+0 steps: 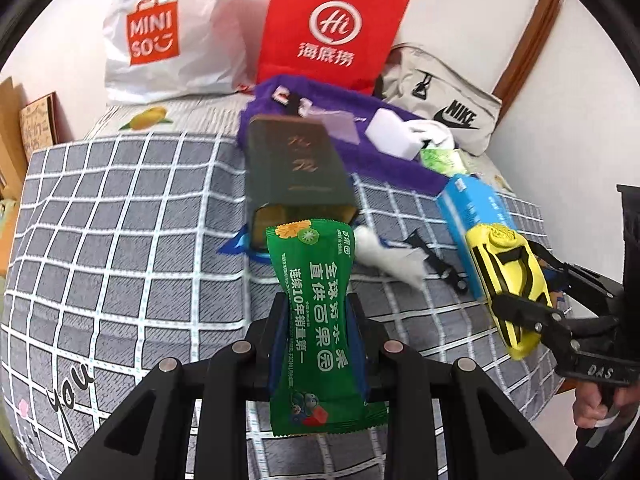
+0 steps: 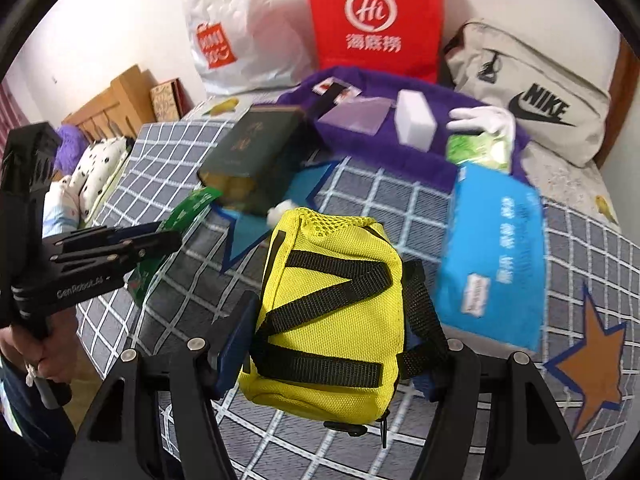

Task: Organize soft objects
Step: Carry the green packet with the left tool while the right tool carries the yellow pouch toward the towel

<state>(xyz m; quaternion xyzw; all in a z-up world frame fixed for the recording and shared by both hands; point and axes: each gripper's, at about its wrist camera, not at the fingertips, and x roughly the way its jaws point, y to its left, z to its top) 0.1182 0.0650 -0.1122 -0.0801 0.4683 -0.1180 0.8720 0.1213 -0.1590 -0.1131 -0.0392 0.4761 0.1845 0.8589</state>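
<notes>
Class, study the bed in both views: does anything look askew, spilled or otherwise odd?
Yes. The dark green box lies on its side with its end open, yellow contents showing at the mouth, resting partly on the purple plush fabric. A white tuft lies loose on the checked bedspread nearby.

Red paper bag (image 1: 334, 24), white plastic bag (image 1: 172, 32) against wall.

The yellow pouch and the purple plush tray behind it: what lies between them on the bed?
In the right wrist view, a blue star-shaped piece and a small white fluffy thing lie on the checked cover between the yellow pouch and the purple plush tray.
</notes>
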